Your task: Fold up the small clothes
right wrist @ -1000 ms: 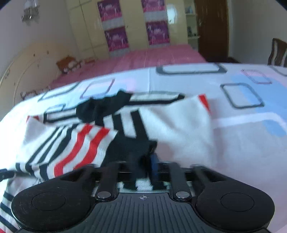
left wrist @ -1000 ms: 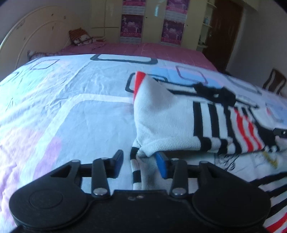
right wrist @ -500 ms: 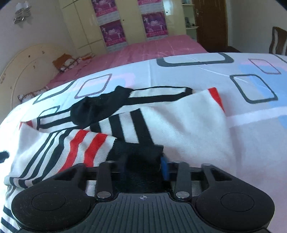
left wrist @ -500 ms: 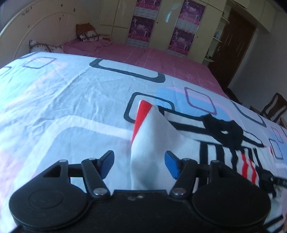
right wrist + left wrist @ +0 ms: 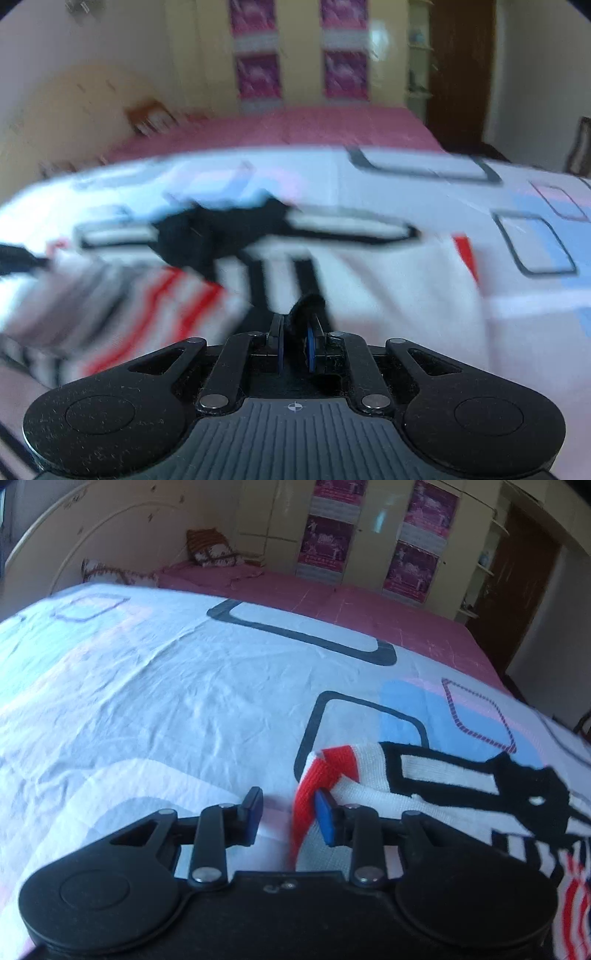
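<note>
A small white knit garment (image 5: 373, 797) with black and red stripes lies on the patterned bedsheet (image 5: 147, 701). My left gripper (image 5: 288, 812) is open; the garment's red-edged corner (image 5: 314, 779) sits between its fingers, against the right pad. In the right wrist view the garment (image 5: 388, 280) is spread across the bed, blurred by motion. My right gripper (image 5: 295, 343) is shut on a black part of the garment (image 5: 306, 306).
The bedsheet (image 5: 443, 177) covers the near bed; a pink bed cover (image 5: 332, 594) lies beyond. A headboard (image 5: 92, 535), cushions (image 5: 210, 550), wardrobe doors with posters (image 5: 417, 542) and a dark door (image 5: 517, 590) stand at the back.
The left gripper has moved forward to the garment's red-edged corner, and its jaws have narrowed. The right gripper keeps its hold and is moving, blurring its view.
</note>
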`<state>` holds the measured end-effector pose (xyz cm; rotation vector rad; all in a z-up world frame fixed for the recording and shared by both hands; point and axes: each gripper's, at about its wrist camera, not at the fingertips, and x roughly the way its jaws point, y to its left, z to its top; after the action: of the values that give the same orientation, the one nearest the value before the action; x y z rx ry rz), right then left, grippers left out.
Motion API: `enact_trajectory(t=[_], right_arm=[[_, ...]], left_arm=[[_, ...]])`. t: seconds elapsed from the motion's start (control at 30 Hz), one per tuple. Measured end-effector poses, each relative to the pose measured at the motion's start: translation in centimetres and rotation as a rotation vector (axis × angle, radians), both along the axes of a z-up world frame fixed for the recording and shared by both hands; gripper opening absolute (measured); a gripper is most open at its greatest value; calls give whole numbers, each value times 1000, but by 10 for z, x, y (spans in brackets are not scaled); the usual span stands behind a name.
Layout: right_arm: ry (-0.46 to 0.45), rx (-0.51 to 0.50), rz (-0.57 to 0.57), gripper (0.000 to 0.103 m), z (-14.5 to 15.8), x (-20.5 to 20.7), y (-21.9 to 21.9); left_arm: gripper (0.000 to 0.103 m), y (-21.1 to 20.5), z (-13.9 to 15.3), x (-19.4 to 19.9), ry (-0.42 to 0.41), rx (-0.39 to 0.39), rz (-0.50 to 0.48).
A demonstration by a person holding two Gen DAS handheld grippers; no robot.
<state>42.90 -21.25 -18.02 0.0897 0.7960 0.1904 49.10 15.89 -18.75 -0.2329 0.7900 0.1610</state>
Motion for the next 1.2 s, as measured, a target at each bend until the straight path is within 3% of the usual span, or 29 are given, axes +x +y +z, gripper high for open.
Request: enact_trajectory(t=[0.43,0.47,0.5,0.53,0.57,0.67,0.73,0.77,1.0,1.13,1.2], right_arm=[[-131,-1,-2,13,34,-2,0],[-133,4,0,17,35,-2,0],[-136,5,-1,37,36,-1,1],[-145,3,0,65,36,-2,3],[-159,-2,3,69,38,-3,5],[-185,-2,31,65,43,-5,11],[-177,2,56,39,45,-3,18],[-171,2,69,37,44,-1,22],[-105,-30,161,36,28,2,49],[-43,-73,168,36,7,7,46],[-46,-88,141,36,-1,7,34]], left_arm=[[42,-13,34,-28,-46,47,-52],[46,-17,37,-31,-48,46,-60],[48,-20,39,-33,-47,46,-67],[49,-24,42,-36,-52,49,-75],[50,-27,44,-38,-58,51,-85],[51,-38,48,-41,-58,47,-115],[51,-46,48,-43,-54,41,-131],[51,-49,47,-44,-54,39,-138],[51,-65,20,-49,6,76,-158],[54,-63,5,-49,14,124,-179],[54,-61,6,-48,19,113,-176]])
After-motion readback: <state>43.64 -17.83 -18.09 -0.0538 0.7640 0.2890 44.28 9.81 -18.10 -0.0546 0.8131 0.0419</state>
